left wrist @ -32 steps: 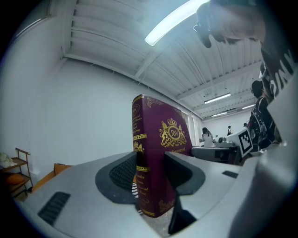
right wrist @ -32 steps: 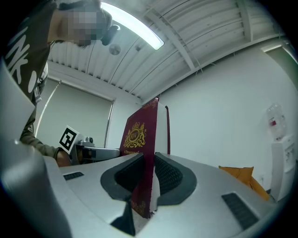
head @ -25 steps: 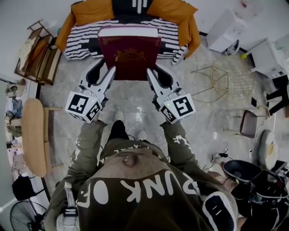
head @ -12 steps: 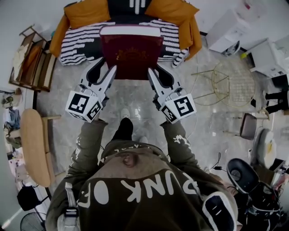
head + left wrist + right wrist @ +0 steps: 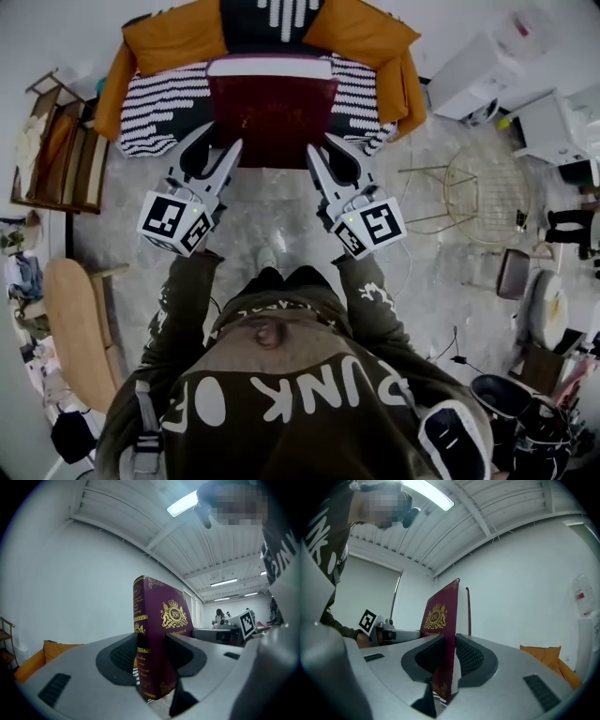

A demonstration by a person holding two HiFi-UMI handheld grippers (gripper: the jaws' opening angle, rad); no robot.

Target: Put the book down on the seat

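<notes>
A thick maroon book (image 5: 272, 117) with gold print is held flat in the air over the front of the seat. My left gripper (image 5: 228, 153) is shut on its near left corner. My right gripper (image 5: 314, 157) is shut on its near right corner. In the left gripper view the book (image 5: 157, 653) stands between the jaws, spine toward the camera. In the right gripper view the book (image 5: 443, 644) is clamped by its cover edge. The seat is a sofa with a black-and-white striped cover (image 5: 169, 103), orange cushions (image 5: 178, 33) at the back.
A wooden rack (image 5: 56, 159) stands left of the sofa and a wooden bench (image 5: 75, 328) lies nearer on the left. A gold wire side table (image 5: 483, 178) is on the right, white cabinets (image 5: 478, 66) beyond it. The floor is grey marble (image 5: 272, 216).
The person has stepped forward: sofa and floor have slid down in the head view. The book now hangs over the seat's front. Both grippers keep the same hold.
</notes>
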